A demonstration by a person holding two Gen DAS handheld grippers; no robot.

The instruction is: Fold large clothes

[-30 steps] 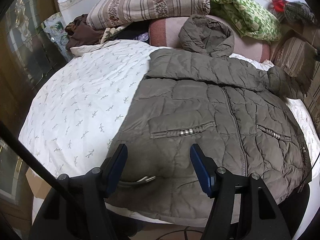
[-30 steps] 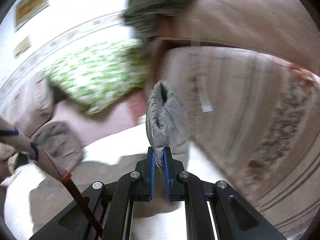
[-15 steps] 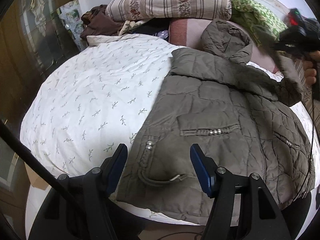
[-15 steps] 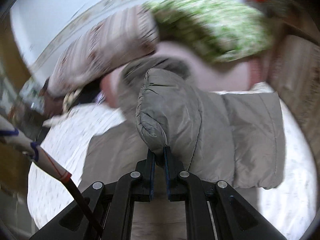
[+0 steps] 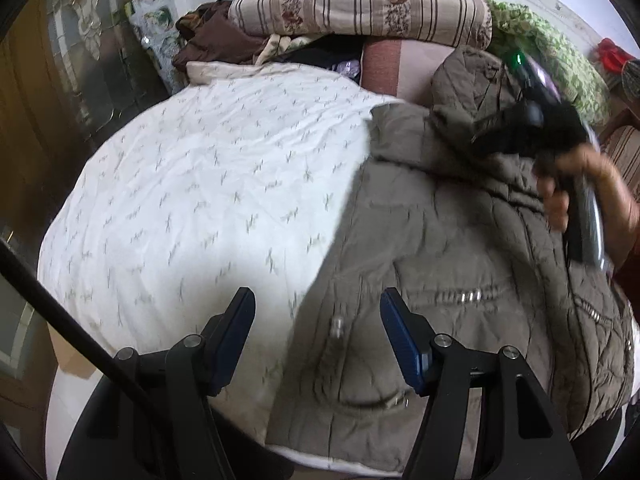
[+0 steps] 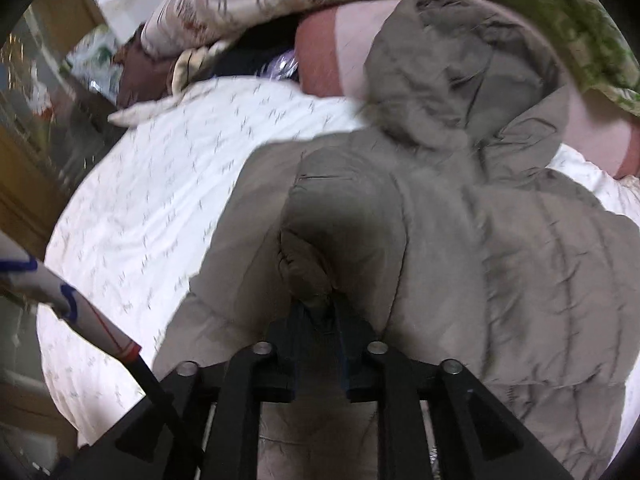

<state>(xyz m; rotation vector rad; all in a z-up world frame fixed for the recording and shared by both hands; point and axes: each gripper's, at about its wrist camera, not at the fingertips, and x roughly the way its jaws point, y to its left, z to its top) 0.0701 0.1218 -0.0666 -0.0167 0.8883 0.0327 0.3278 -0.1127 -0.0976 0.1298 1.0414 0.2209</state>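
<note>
A white bedspread [image 5: 208, 184] with small grey sprigs covers the bed and fills the centre and left of the left wrist view. A striped pillow [image 5: 360, 4] lies along the top, a green patterned quilt [image 5: 560, 48] at upper right, dark wooden furniture at the far left. The olive quilted jacket [image 5: 440, 248] lies flat on the right half of the bed, long axis running from lower frame up to its hood [image 5: 468, 76] by the pillows. The left gripper [image 5: 318, 336] hangs wide and empty above the jacket's edge. The right gripper [image 6: 318, 312], jaws opening, has the sleeve cuff [image 6: 304, 268] between them over the jacket body
</note>
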